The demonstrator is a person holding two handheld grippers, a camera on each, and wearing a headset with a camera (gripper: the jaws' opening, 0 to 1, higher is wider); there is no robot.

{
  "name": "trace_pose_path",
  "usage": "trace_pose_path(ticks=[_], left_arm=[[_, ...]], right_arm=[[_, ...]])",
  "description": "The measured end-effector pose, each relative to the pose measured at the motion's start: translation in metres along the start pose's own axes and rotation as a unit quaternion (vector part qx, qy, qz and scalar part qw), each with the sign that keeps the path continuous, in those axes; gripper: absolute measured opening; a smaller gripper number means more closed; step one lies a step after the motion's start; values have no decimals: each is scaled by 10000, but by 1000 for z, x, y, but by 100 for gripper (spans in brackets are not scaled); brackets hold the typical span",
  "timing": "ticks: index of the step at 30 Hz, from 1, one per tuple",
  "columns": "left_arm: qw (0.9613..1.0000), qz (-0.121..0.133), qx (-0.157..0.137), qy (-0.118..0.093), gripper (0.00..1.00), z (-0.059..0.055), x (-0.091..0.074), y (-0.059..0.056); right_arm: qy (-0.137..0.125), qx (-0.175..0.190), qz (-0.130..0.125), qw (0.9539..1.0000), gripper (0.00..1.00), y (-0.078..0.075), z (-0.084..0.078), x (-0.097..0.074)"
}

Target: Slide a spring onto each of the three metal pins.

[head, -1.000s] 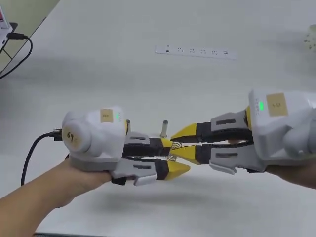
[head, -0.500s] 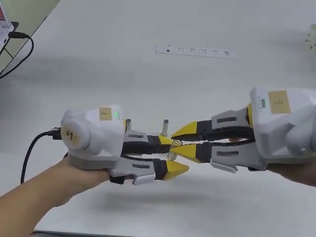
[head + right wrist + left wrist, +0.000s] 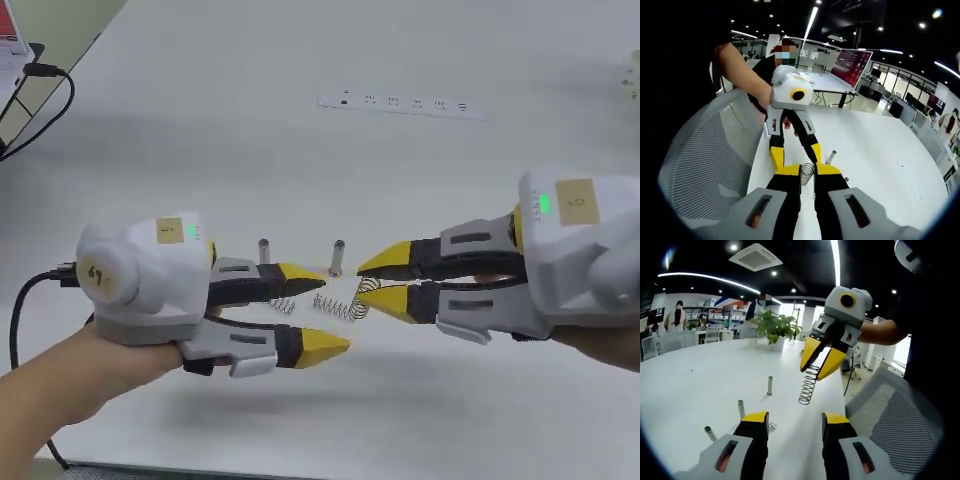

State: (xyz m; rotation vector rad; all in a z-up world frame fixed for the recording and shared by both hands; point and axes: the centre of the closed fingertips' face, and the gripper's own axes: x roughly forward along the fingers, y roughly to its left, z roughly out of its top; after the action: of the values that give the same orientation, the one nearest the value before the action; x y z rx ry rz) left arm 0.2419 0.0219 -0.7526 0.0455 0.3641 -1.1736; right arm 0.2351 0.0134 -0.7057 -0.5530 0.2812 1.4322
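My right gripper (image 3: 366, 284) is shut on one end of a coil spring (image 3: 343, 303), which sticks out leftward from its yellow tips. In the left gripper view that spring (image 3: 808, 385) hangs below the right gripper (image 3: 816, 372). My left gripper (image 3: 333, 310) faces it with jaws open and nothing between them. Two metal pins (image 3: 264, 249) (image 3: 338, 256) stand upright behind the jaws. The left gripper view has three pins (image 3: 769, 385) (image 3: 741, 409) (image 3: 708, 433) in a row. A second small spring (image 3: 283, 303) lies on the table by the left jaws. In the right gripper view my own jaws (image 3: 808, 170) pinch the spring (image 3: 807, 174).
A white power strip (image 3: 400, 103) lies far back on the white table (image 3: 200, 150). A black cable (image 3: 45, 100) loops at the far left edge. A grey mesh chair (image 3: 705, 150) stands at the table's near side. A potted plant (image 3: 775, 327) sits at the far end.
My left gripper has drawn back to the left, away from the right gripper's tips. The spring now hangs free from the right jaws, and both pins stand unblocked.
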Motion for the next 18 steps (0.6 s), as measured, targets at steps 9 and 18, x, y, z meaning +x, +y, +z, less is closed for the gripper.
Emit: trace_pose_path(ticks=[9,18], left_arm=[[9994,351,-30,-1,55,-5,-20,12],[9968,788,-84,-82,65,-10,-47,31]], right_arm=[[44,21,-84,10000,6,-4,-4,-3],[129,45,-178,9997,6,-9,-10,-8]])
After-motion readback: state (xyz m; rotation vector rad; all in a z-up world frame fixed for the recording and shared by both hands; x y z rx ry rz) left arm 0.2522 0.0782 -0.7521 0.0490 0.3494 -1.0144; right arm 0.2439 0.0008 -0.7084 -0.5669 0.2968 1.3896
